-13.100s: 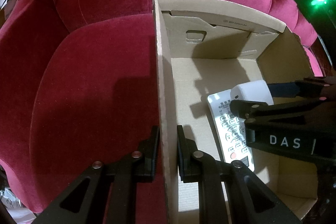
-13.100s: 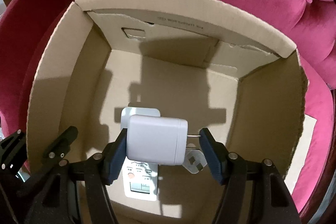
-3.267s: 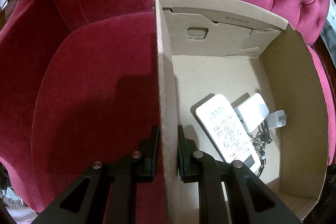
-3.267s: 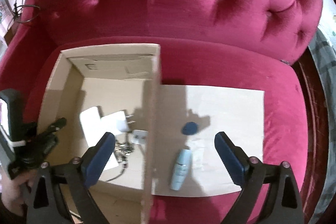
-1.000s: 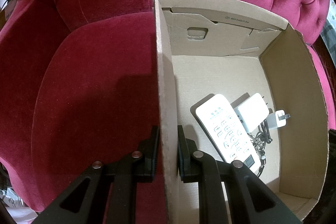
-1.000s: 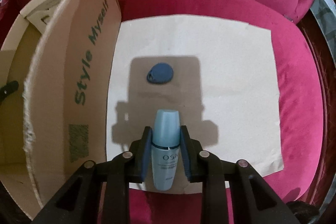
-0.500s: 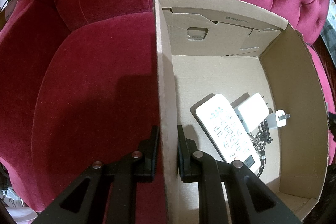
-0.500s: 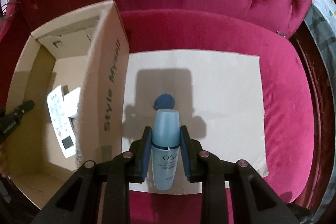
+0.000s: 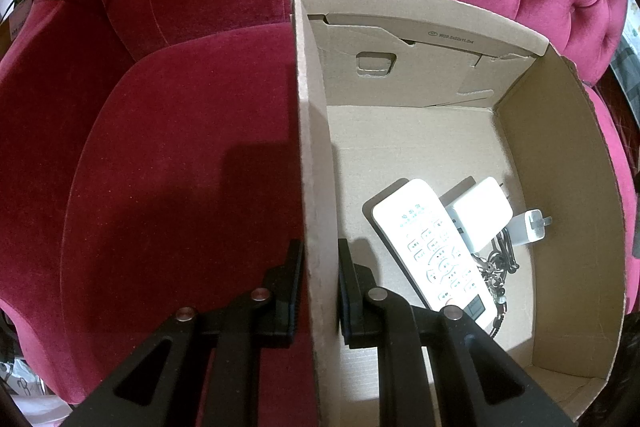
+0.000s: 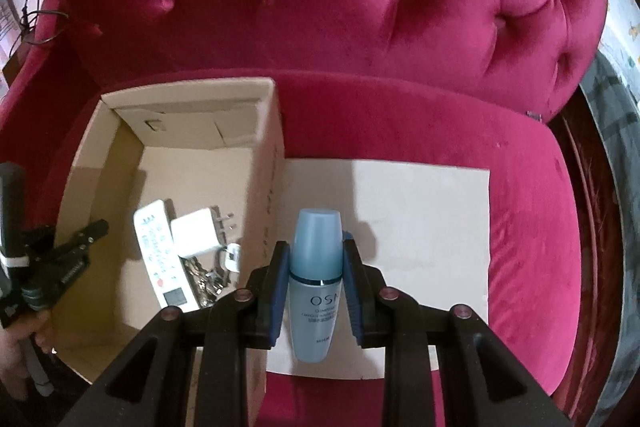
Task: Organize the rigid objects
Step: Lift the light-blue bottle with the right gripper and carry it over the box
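Observation:
My right gripper (image 10: 316, 259) is shut on a light blue bottle (image 10: 316, 279) and holds it in the air above the beige sheet (image 10: 424, 211), right of the cardboard box (image 10: 268, 163). My left gripper (image 9: 318, 259) is shut on the box's left wall (image 9: 314, 187); it also shows in the right wrist view (image 10: 86, 233). In the box lie a white remote (image 9: 432, 243), a white charger (image 9: 480, 215), a small white plug (image 9: 530, 229) and a key chain (image 9: 498, 271). The blue tag is almost hidden behind the bottle.
The box and sheet rest on a red tufted velvet sofa (image 10: 360, 7). The sofa's seat cushion (image 9: 180, 167) lies left of the box. A dark wooden edge (image 10: 592, 187) runs along the sofa's right side.
My right gripper has lifted the blue bottle higher and moved it left toward the box. The left gripper still holds the box wall and has not moved.

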